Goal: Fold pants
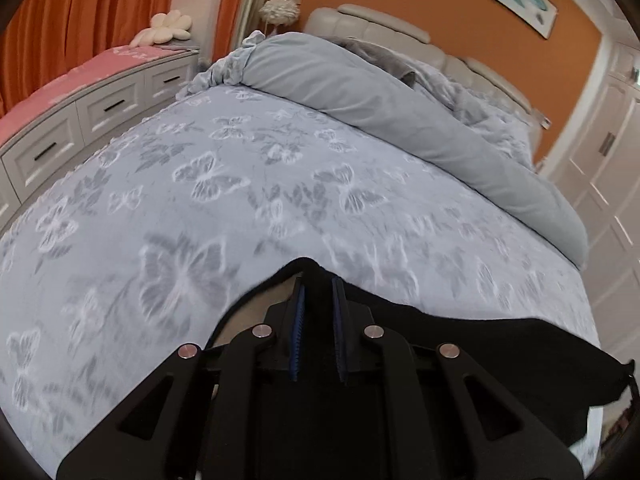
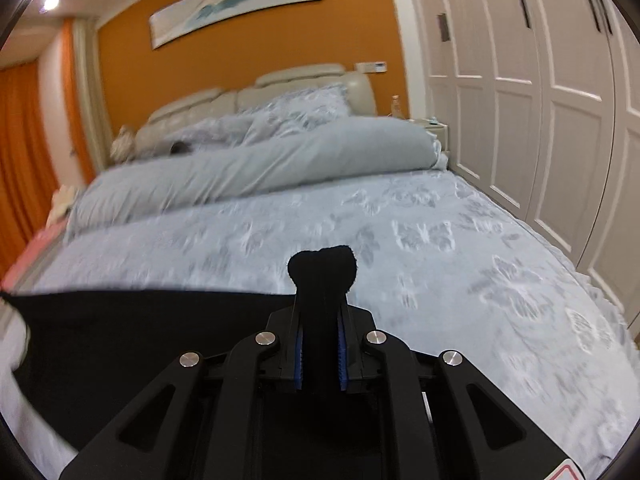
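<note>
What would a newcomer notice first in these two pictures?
First, the black pants, pinched by both grippers and stretched low across the front of each view: the right gripper has a bunch of cloth sticking out past its tips, and the left gripper grips another edge. Behind lies the butterfly-patterned bedspread, then the orange wall.

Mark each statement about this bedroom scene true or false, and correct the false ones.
1. Both grippers are shut on the pants. True: the left gripper and the right gripper each pinch black cloth.
2. The pants are white. False: they are black.
3. The bedspread has a butterfly print. True.
4. The wall behind the bed is green. False: it is orange.
5. The duvet lies rolled near the headboard. True.
</note>
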{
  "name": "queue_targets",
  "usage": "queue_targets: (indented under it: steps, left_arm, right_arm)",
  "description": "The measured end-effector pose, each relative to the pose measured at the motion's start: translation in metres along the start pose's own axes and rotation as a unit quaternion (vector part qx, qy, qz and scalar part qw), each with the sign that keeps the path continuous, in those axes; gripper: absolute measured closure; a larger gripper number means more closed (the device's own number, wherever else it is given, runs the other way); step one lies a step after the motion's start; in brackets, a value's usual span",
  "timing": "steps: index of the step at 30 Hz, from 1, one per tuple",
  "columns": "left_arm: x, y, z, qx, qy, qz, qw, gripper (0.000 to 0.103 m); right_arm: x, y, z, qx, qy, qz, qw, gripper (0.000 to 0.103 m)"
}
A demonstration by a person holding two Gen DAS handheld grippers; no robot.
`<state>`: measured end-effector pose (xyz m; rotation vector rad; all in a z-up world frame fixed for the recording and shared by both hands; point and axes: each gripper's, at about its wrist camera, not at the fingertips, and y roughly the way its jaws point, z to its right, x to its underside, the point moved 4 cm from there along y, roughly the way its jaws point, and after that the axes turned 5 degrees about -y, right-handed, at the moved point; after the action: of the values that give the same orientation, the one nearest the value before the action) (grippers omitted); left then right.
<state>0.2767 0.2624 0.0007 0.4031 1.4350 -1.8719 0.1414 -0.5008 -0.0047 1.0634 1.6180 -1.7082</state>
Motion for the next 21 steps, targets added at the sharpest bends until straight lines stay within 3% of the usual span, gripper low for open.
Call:
queue_targets:
  steps: [5, 7, 9, 10, 12, 13, 14, 17, 19, 21]
  left_arm:
    - [0.082, -0.027, -0.037, -0.032, 0.031, -0.054, 0.9975, 0.090]
    - [0.118, -0.016, -0.056, -0.072, 0.043, -0.084, 0.9929, 0.085]
    - [0.144, -0.008, -0.075, -0.095, 0.033, -0.108, 0.9890, 0.081]
    - [0.153, -0.008, -0.084, -0.090, 0.012, -0.117, 0.9889, 0.076]
    - [0.162, -0.015, -0.099, -0.066, -0.052, -0.124, 0.9887, 0.050]
    - [0.162, -0.023, -0.104, -0.038, -0.098, -0.115, 0.9878, 0.031]
    - [0.161, -0.028, -0.106, -0.022, -0.123, -0.106, 0.9864, 0.020]
    - [0.154, -0.034, -0.091, 0.024, -0.170, -0.105, 0.9795, 0.011]
    - [0.152, -0.023, -0.073, 0.056, -0.195, -0.126, 0.9710, 0.009]
    - [0.158, -0.005, -0.058, 0.068, -0.213, -0.154, 0.9625, 0.008]
  right_arm:
    - [0.074, -0.017, 0.005, 0.004, -0.022, -0.070, 0.997, 0.089]
    - [0.107, -0.010, 0.011, 0.022, -0.026, -0.115, 0.993, 0.079]
    - [0.129, -0.012, 0.016, 0.050, -0.015, -0.135, 0.989, 0.061]
    - [0.135, -0.018, 0.020, 0.056, -0.002, -0.133, 0.990, 0.057]
    - [0.139, -0.043, 0.026, 0.069, 0.034, -0.111, 0.991, 0.045]
    - [0.138, -0.052, 0.027, 0.071, 0.045, -0.102, 0.991, 0.043]
    - [0.135, -0.063, 0.025, 0.073, 0.054, -0.093, 0.992, 0.041]
    - [0.124, -0.098, 0.006, 0.054, 0.074, -0.060, 0.994, 0.035]
    - [0.114, -0.114, -0.012, 0.014, 0.095, -0.033, 0.995, 0.025]
    - [0.108, -0.111, -0.030, -0.025, 0.114, -0.037, 0.993, 0.023]
